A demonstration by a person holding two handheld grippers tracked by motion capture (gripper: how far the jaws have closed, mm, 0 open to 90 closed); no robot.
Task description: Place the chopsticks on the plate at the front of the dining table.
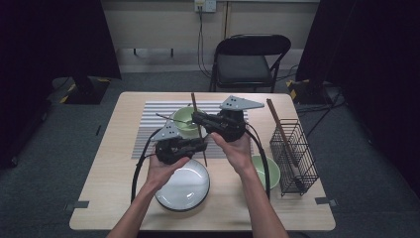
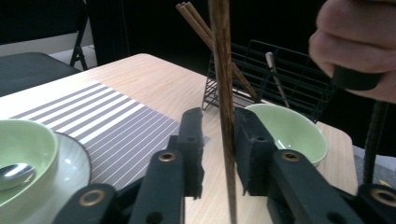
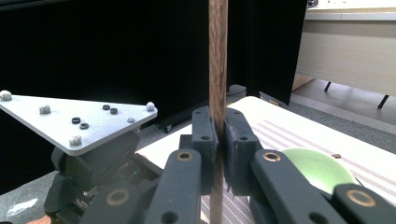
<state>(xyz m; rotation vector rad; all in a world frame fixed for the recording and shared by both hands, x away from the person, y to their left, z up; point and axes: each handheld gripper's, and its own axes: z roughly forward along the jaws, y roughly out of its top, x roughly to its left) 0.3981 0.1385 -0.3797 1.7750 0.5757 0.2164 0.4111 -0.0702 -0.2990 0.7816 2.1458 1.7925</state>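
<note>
A long brown wooden chopstick (image 1: 197, 106) is held above the table between both grippers. My right gripper (image 1: 195, 118) reaches in from the right and is shut on it. In the right gripper view the chopstick (image 3: 217, 70) stands upright, pinched between the pads of that gripper (image 3: 215, 116). My left gripper (image 1: 202, 143) comes from the left, lower on the same stick. In the left gripper view the chopstick (image 2: 223, 84) rests against the right-hand pad of this gripper (image 2: 219, 116), and a gap shows on the other side.
A green bowl (image 1: 185, 118) with a spoon (image 2: 14, 172) sits on the striped mat (image 1: 148, 129). A plate (image 1: 183, 186) lies at the near edge. Beside a second green bowl (image 1: 267, 171) stands a black wire basket (image 1: 292, 153) holding more chopsticks (image 1: 280, 129).
</note>
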